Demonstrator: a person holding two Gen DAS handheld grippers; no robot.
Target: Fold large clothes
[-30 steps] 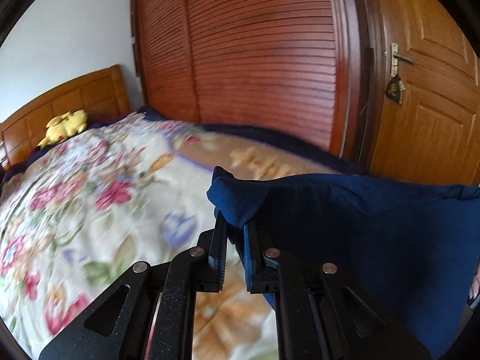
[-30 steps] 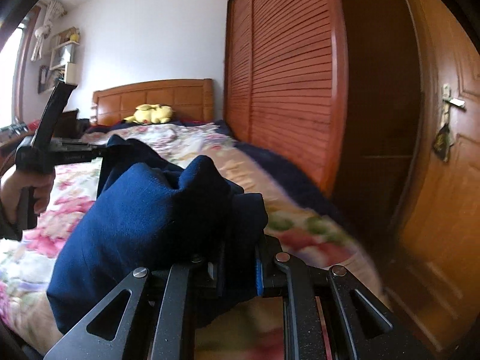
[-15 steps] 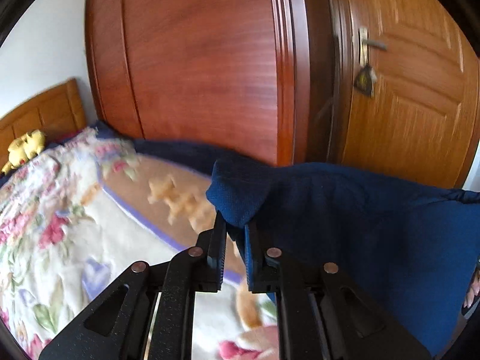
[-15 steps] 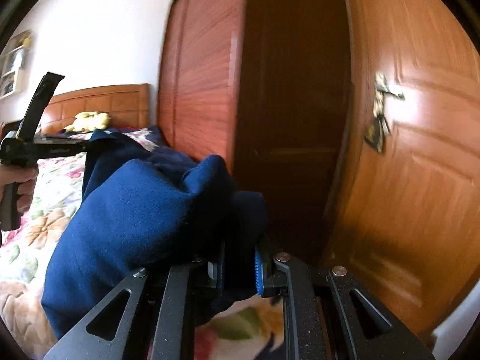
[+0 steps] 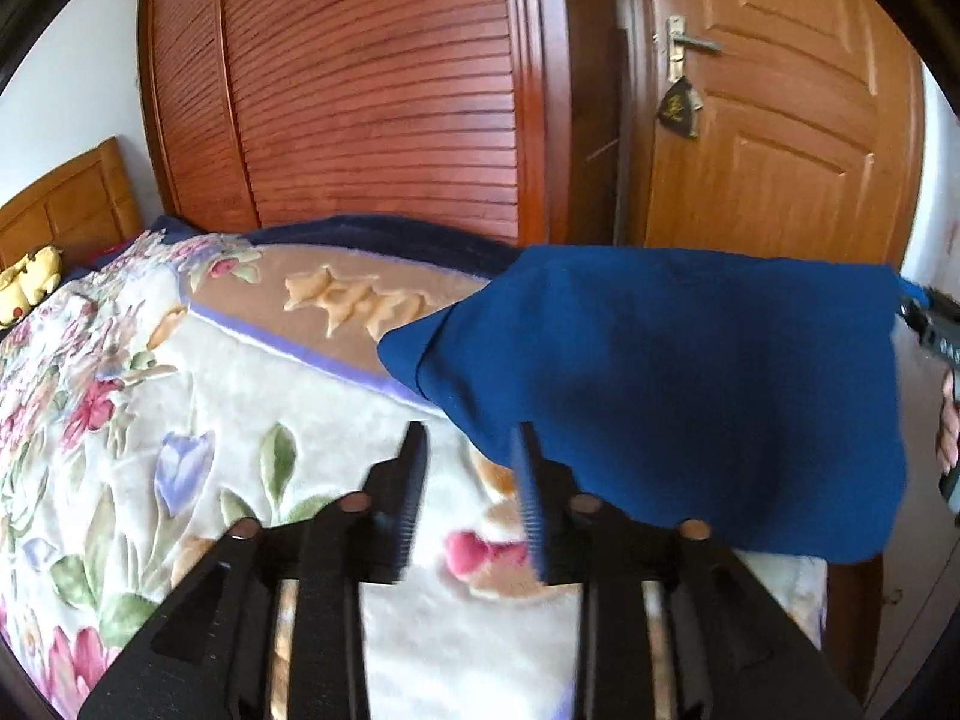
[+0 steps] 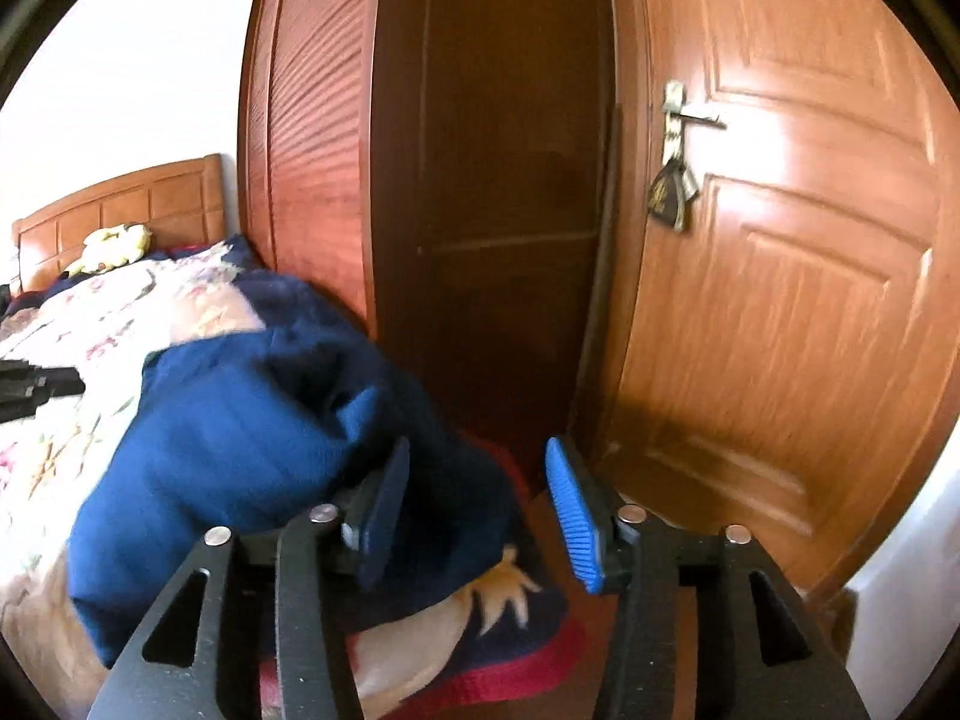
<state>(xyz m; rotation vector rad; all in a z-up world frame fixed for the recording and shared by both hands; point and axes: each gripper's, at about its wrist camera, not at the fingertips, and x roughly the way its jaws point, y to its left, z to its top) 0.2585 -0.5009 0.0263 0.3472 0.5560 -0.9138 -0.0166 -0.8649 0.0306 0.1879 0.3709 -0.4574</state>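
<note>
A dark blue garment (image 5: 678, 384) lies folded near the foot corner of the bed, on the floral blanket (image 5: 180, 420). My left gripper (image 5: 471, 450) is open, its jaws apart just in front of the garment's near left corner. My right gripper (image 6: 477, 468) is open too, jaws wide, with the garment (image 6: 240, 450) beside its left finger and free of it. The right gripper's tip (image 5: 936, 324) shows at the garment's far right corner in the left wrist view. The left gripper (image 6: 36, 387) shows at the left edge in the right wrist view.
A slatted wooden wardrobe (image 5: 372, 90) stands along the bed's far side. A wooden door (image 5: 774, 120) with a handle and a hanging tag is to its right. A yellow plush toy (image 5: 24, 288) lies by the headboard. The bed's corner edge (image 6: 480, 660) is under my right gripper.
Both grippers have opened and let go of the blue garment, which has dropped onto the blanket. Both cameras swung right towards the door, then settled.
</note>
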